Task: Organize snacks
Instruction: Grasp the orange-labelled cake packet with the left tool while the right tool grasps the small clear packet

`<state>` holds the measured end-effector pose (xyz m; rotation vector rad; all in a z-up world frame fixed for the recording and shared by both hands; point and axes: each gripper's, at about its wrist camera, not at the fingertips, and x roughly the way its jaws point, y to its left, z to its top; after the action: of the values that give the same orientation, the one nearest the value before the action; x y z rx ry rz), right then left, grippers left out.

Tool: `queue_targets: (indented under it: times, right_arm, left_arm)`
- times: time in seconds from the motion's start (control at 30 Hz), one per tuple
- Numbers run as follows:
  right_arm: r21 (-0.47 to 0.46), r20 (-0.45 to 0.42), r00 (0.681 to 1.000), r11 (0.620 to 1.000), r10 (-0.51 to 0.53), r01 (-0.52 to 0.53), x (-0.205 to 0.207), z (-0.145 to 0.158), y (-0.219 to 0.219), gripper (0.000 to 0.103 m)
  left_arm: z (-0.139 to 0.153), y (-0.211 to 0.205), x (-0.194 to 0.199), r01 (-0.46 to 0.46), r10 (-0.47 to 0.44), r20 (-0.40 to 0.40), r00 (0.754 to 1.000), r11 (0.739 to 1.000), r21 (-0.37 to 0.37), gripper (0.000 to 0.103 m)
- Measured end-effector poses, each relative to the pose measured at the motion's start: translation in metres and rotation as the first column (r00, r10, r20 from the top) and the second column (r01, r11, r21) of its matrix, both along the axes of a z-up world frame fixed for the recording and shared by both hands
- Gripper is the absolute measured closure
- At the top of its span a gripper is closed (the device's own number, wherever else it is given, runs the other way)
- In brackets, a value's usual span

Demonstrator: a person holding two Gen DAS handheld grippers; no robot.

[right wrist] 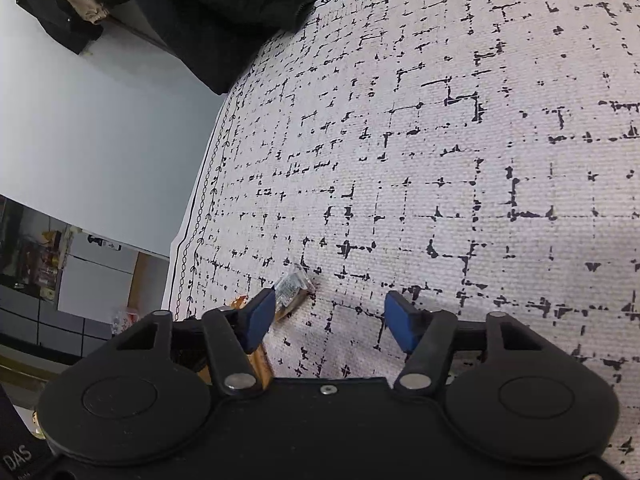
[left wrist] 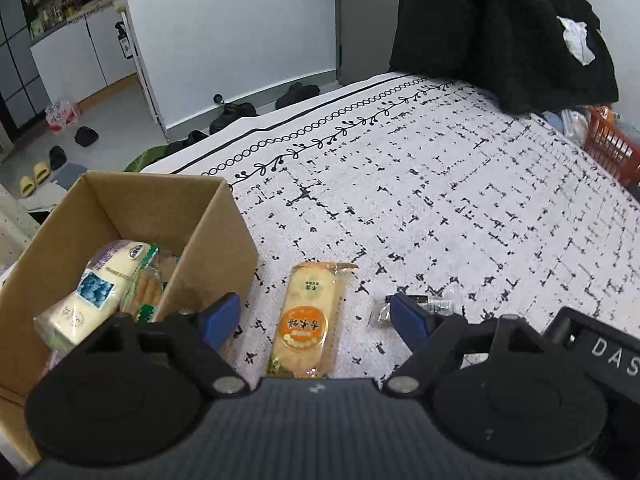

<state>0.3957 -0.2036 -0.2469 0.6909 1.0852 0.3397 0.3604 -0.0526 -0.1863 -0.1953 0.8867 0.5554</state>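
Observation:
An orange rice cracker packet (left wrist: pixel 307 322) lies on the patterned tablecloth (left wrist: pixel 440 200), between the fingers of my open left gripper (left wrist: pixel 316 316). A small clear-wrapped candy (left wrist: pixel 436 306) lies by its right fingertip. A cardboard box (left wrist: pixel 208 240) at the left holds a white and purple snack bag (left wrist: pixel 96 292) and a green-edged packet (left wrist: pixel 148 288). In the right wrist view my right gripper (right wrist: pixel 330 316) is open and empty over the cloth. The small wrapped candy (right wrist: pixel 294 289) lies just past its left fingertip, with the cracker packet's edge (right wrist: pixel 240 301) beside it.
A black coat (left wrist: pixel 500 28) hangs over the table's far side. An orange basket (left wrist: pixel 612 148) stands at the far right edge. Shoes and slippers (left wrist: pixel 34 176) lie on the floor beyond the table's left edge. The other gripper's body (left wrist: pixel 600 348) is close at the right.

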Motion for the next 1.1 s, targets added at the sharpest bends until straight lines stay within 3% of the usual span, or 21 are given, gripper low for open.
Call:
queue_targets:
  times: [0.3, 0.4, 0.53, 0.77, 0.93, 0.97, 1.03, 1.1]
  right_arm:
    - [0.024, 0.007, 1.000, 1.000, -0.017, 0.016, 0.003, -0.005, -0.002, 0.045]
    - [0.030, 0.007, 1.000, 0.999, -0.020, 0.020, 0.005, -0.006, -0.002, 0.046]
    - [0.036, 0.005, 1.000, 0.999, -0.026, 0.025, 0.005, -0.008, -0.002, 0.048]
    - [0.032, 0.011, 1.000, 0.999, -0.015, 0.015, 0.004, -0.007, -0.003, 0.048]
    - [0.025, 0.016, 1.000, 1.000, -0.003, 0.002, 0.004, -0.007, 0.003, 0.048]
    - [0.026, 0.016, 1.000, 1.000, -0.002, 0.002, 0.004, -0.007, 0.004, 0.048]
    - [0.027, 0.017, 1.000, 1.000, 0.000, 0.000, 0.003, -0.008, 0.006, 0.048]
    - [0.026, 0.020, 1.000, 1.000, 0.006, -0.007, 0.004, -0.008, 0.010, 0.049]
  left_arm:
    - [-0.009, -0.008, 0.008, 0.002, 0.003, -0.050, 0.999, 0.996, 0.087, 0.021]
    - [-0.006, -0.010, 0.006, 0.007, -0.004, -0.041, 0.999, 0.996, 0.085, 0.031]
    - [-0.015, -0.010, 0.010, 0.008, -0.006, -0.080, 0.997, 1.000, 0.016, 0.039]
    - [-0.028, -0.004, 0.013, -0.017, 0.023, -0.111, 0.994, 0.999, 0.047, 0.040]
    - [-0.038, 0.007, 0.014, -0.039, 0.034, -0.102, 0.994, 0.999, -0.039, 0.041]
    - [-0.039, 0.009, 0.012, -0.040, 0.035, -0.092, 0.995, 0.998, -0.051, 0.044]
    - [-0.038, 0.014, 0.010, -0.041, 0.036, -0.071, 0.997, 0.996, -0.083, 0.068]
    - [-0.035, 0.018, 0.008, -0.057, 0.051, -0.066, 0.996, 0.995, -0.085, 0.069]
